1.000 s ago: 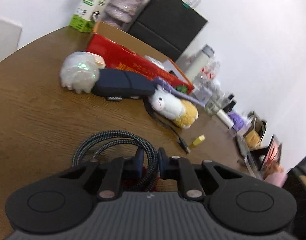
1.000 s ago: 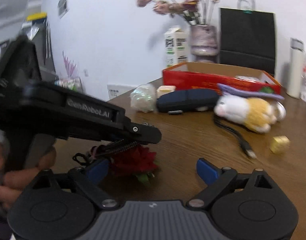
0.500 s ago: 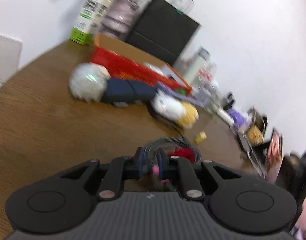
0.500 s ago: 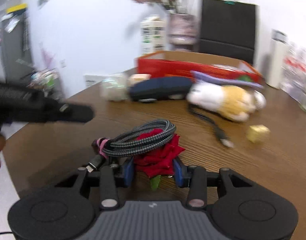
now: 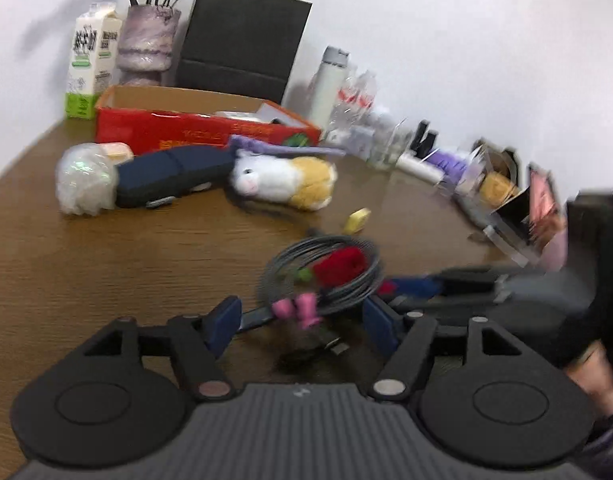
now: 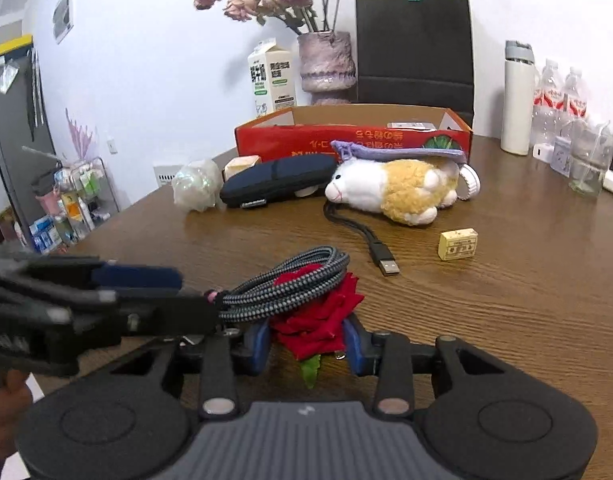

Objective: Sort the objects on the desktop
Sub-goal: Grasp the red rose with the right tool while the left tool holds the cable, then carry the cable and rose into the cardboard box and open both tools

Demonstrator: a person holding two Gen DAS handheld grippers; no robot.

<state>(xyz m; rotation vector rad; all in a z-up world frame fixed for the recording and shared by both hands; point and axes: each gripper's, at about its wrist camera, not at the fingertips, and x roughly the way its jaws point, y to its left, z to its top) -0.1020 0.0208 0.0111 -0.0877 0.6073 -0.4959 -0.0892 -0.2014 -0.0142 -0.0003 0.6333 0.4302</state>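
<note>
Now the red fabric rose (image 6: 316, 320) is clamped between the 2 blue pads of the right gripper (image 6: 306, 344), with the coiled braided cable (image 6: 290, 286) draped over it. Beside the rose, the left gripper (image 5: 302, 326) is spread wide, holding nothing. Beyond the rose, the red box (image 6: 352, 136) is seen on the wooden table (image 6: 526, 280).

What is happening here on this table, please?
A person is sorting desk clutter with two handheld grippers. The right gripper has its fingers closed on a red fabric rose, and a coiled braided cable lies over the rose. The left gripper is open, with the cable's pink tie between its fingers. A plush sheep, a dark blue case and a small yellow block lie on the wooden table, in front of the red box.
</note>
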